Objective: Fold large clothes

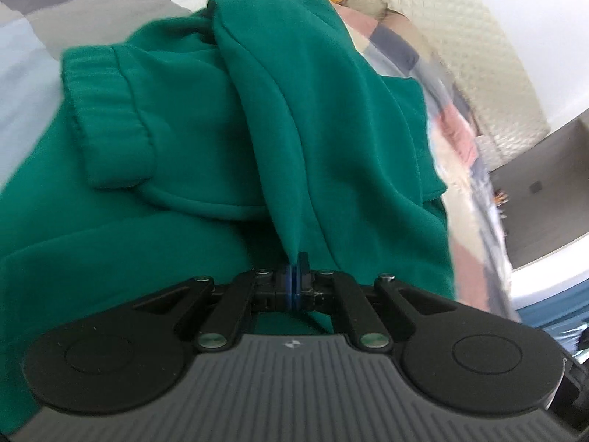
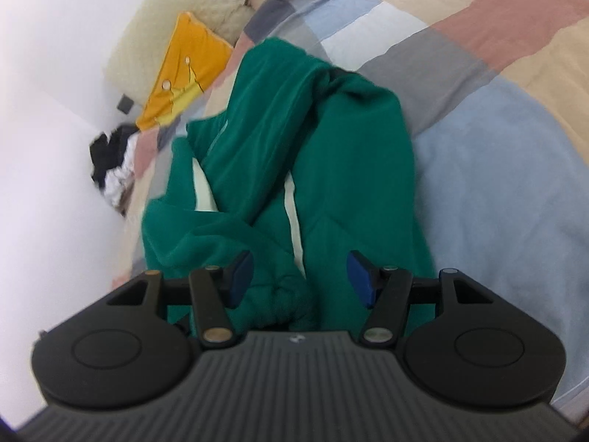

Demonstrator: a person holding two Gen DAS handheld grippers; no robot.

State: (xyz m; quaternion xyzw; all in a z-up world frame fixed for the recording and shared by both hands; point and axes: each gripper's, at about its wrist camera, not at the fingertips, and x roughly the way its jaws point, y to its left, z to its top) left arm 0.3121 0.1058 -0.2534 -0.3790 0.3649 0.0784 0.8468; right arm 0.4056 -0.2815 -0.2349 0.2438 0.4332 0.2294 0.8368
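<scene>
A green sweatshirt (image 1: pixel 331 129) lies bunched on the bed, with a ribbed cuff (image 1: pixel 106 110) turned up at the left. My left gripper (image 1: pixel 294 276) is shut on a ridge of its cloth, which rises in a taut fold from between the pads. In the right wrist view the same sweatshirt (image 2: pixel 349 147) lies in crossed folds showing pale strips of lining. My right gripper (image 2: pixel 302 274) hangs open just over its near end. A ribbed cuff (image 2: pixel 283 294) sits low between the blue pads (image 2: pixel 362 276), and they do not press on it.
A patchwork quilt (image 2: pixel 497 165) covers the bed. A yellow pillow (image 2: pixel 184 73) leans against the cream padded headboard (image 2: pixel 147 37). A heap of dark and white clothes (image 2: pixel 110 162) lies by the white wall at the bed's left edge.
</scene>
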